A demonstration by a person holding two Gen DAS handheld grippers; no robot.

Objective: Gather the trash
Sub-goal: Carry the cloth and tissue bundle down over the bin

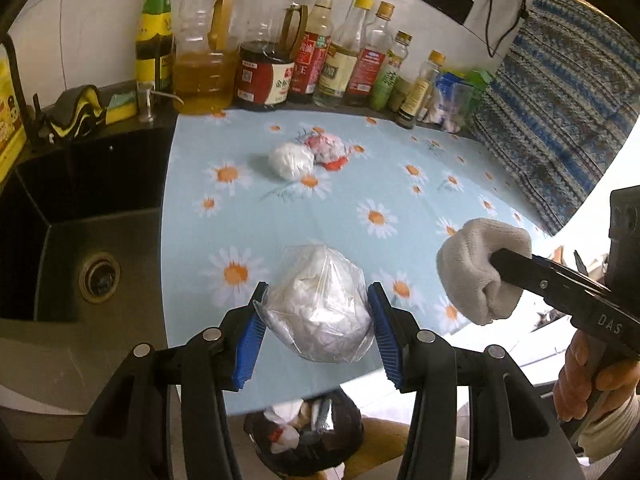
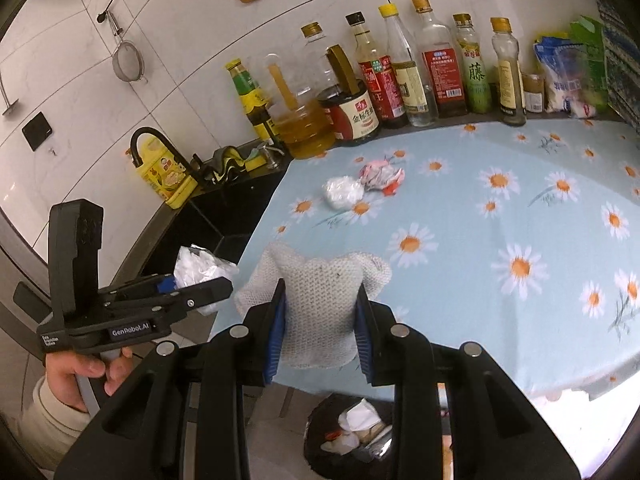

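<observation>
My left gripper (image 1: 318,312) is shut on a clear plastic bag of white crumpled paper (image 1: 318,304), held above the front edge of the daisy-print tablecloth (image 1: 400,184); the same bag (image 2: 200,270) shows in the right wrist view. My right gripper (image 2: 320,316) is shut on a whitish knitted cloth (image 2: 320,300), which appears as a wadded cloth (image 1: 480,268) in the left wrist view. Farther back on the cloth lie a white crumpled wad (image 1: 291,160) and a red-and-white wrapper (image 1: 326,148). Below the table edge stands a black-lined trash bin (image 1: 304,440) with rubbish inside, also the trash bin (image 2: 352,436).
A dark sink (image 1: 80,240) lies to the left of the table. Several sauce and oil bottles (image 1: 280,64) line the tiled back wall. A patterned blue fabric (image 1: 560,128) hangs at the right. A person's hand (image 2: 80,376) holds the left gripper's handle.
</observation>
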